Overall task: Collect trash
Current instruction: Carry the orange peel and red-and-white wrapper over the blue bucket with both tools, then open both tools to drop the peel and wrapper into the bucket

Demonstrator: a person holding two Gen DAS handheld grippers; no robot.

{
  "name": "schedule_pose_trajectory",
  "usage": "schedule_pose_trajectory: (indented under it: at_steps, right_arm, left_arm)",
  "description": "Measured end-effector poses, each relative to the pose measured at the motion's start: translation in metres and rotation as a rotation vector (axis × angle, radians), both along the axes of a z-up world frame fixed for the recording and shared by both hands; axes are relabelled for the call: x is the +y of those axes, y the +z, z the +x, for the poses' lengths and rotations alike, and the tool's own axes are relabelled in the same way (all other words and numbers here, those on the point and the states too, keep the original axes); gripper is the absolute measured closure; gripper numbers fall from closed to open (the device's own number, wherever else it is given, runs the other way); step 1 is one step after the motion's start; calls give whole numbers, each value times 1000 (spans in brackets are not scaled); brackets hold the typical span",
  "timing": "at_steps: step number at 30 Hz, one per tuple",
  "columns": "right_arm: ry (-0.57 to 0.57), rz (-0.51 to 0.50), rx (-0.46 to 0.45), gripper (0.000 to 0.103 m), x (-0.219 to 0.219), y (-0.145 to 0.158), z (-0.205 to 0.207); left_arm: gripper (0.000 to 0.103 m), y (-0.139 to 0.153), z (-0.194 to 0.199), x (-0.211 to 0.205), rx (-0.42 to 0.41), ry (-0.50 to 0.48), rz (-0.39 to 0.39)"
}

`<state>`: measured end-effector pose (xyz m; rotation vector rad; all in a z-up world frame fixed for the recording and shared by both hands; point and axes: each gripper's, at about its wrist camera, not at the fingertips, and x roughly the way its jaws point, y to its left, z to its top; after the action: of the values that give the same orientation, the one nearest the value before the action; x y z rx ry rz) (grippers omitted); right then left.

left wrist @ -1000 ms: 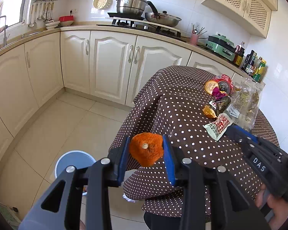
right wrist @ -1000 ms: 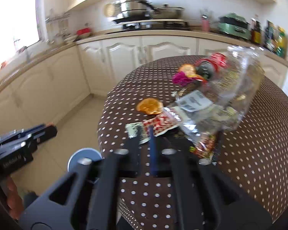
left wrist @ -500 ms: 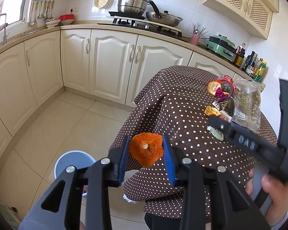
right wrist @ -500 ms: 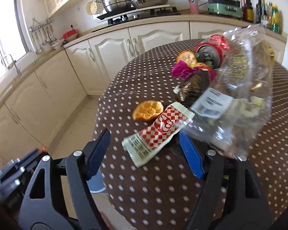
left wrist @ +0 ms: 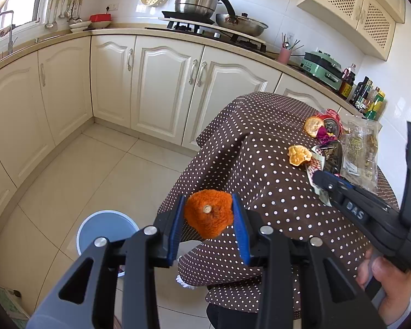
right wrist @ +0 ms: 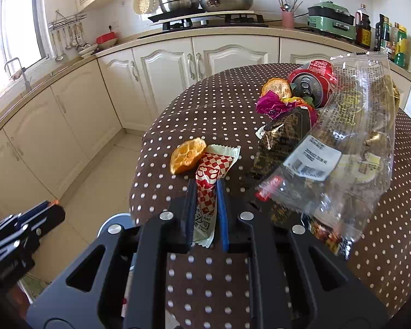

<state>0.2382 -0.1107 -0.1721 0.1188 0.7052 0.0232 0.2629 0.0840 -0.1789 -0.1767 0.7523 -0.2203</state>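
Observation:
My left gripper (left wrist: 208,213) is shut on an orange peel (left wrist: 209,214) and holds it in the air beside the table, above and right of a blue bin (left wrist: 106,233) on the floor. My right gripper (right wrist: 207,192) is shut on a red-checked snack wrapper (right wrist: 213,170) lying on the dotted tablecloth (right wrist: 205,115). Next to the wrapper lies another orange peel (right wrist: 187,155). Further back are a dark wrapper (right wrist: 282,134), a magenta wrapper (right wrist: 271,104), a third peel (right wrist: 276,87), a red can (right wrist: 312,82) and a clear plastic bag (right wrist: 350,137).
White kitchen cabinets (left wrist: 161,82) run along the back and left, with a stove and pots (left wrist: 197,0) on the counter. The tiled floor (left wrist: 96,175) lies between the cabinets and the table. The left gripper also shows low at the left of the right wrist view (right wrist: 22,235).
My right gripper opened, moved onto the red-checked wrapper and closed on it. My left gripper kept holding the orange peel in about the same place.

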Motion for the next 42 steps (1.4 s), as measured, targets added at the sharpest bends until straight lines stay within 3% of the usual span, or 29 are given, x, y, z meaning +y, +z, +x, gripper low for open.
schedule_pose_trajectory:
  at_steps: [11,19,25,28,35,42]
  right_arm:
    - [40,29,-68,91,3,20,-22]
    - [242,51,-99,91,75,31,-22]
    - [413,65,24,91,151,-17,12]
    - [474,77,111,91,185,-56,34]
    - [528,62,212,91,234,-114,72]
    - [526,82,285,91,248,-158,105]
  left_arm:
    - [69,2,-1,9,-6,17,-7]
    - [69,-6,1,47,9,85,-15]
    - [69,-42,12,101,95,197,6]
    - [69,-67,20,127,148,249,11]
    - [69,-120,46,170,245,321,28]
    - [67,-166,79,198,284,334,29]
